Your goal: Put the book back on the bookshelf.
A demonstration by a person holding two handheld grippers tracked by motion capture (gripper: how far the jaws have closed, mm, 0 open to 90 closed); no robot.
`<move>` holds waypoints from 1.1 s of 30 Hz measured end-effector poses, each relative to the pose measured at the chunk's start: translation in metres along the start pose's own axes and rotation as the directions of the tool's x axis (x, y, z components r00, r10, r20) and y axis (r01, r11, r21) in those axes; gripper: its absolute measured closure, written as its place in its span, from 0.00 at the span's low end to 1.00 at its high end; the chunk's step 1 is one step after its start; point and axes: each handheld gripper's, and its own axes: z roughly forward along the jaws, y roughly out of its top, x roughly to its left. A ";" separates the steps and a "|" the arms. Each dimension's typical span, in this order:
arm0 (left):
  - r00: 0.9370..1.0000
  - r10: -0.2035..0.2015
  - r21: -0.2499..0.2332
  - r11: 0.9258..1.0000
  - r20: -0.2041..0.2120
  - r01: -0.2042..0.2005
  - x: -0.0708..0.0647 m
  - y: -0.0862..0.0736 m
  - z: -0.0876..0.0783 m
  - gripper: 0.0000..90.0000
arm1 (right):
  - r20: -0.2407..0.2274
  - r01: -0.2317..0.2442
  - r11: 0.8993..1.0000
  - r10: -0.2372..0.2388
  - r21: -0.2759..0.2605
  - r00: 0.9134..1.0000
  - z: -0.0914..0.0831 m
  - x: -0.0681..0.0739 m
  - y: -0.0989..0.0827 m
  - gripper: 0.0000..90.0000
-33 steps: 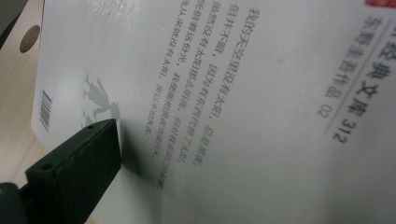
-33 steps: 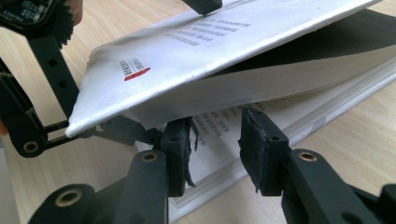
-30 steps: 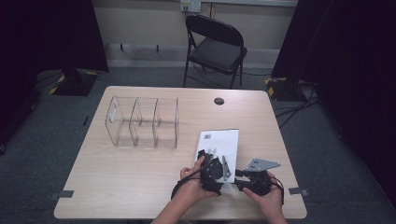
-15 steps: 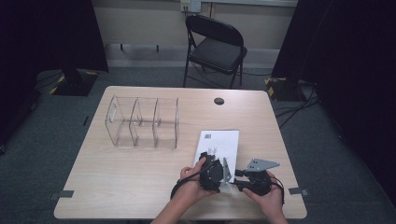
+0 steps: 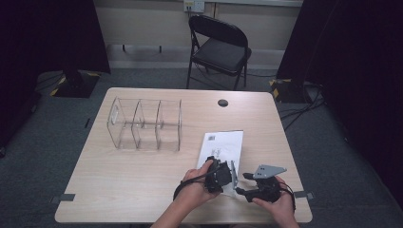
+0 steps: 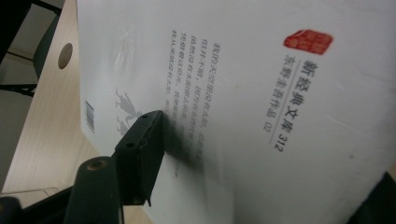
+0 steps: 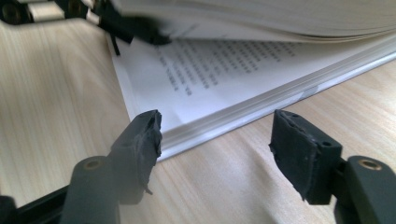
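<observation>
Book (image 5: pixel 222 151): flat, white, glossy cover, thin pages.

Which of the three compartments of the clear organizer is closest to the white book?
The right-hand compartment in the high view. It forms the end of the clear organizer that faces the white book; the other two lie farther left.
</observation>
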 end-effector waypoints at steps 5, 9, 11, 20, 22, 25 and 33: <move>1.000 -0.010 0.007 1.000 0.003 0.010 0.005 0.004 -0.004 0.43 | -0.016 0.024 1.000 -0.024 -0.013 1.000 0.002 0.001 -0.001 0.34; 1.000 -0.014 0.014 1.000 0.003 0.014 0.012 0.009 -0.010 0.48 | -0.020 0.027 0.999 -0.027 -0.026 0.999 0.001 0.000 -0.002 0.34; 1.000 -0.018 0.014 1.000 -0.002 0.018 0.015 0.010 -0.013 0.50 | -0.019 0.032 0.999 -0.033 -0.043 0.999 -0.001 -0.001 -0.002 0.32; 1.000 -0.026 0.025 0.999 0.007 0.026 0.029 0.016 -0.019 0.54 | -0.015 0.124 0.989 -0.126 -0.082 0.992 -0.005 -0.001 -0.007 0.30; 1.000 -0.026 0.027 0.999 0.009 0.025 0.031 0.017 -0.020 0.55 | -0.012 0.143 0.986 -0.145 -0.083 0.989 -0.005 -0.001 -0.008 0.30; 0.999 -0.029 0.039 0.999 0.019 0.028 0.037 0.019 -0.022 0.55 | 0.028 0.213 0.975 -0.212 -0.060 0.977 -0.004 0.000 -0.011 0.29; 0.999 -0.039 0.075 0.997 0.024 0.037 0.041 0.028 -0.024 0.57 | 0.091 0.245 0.968 -0.240 -0.054 0.967 0.001 -0.003 -0.009 0.28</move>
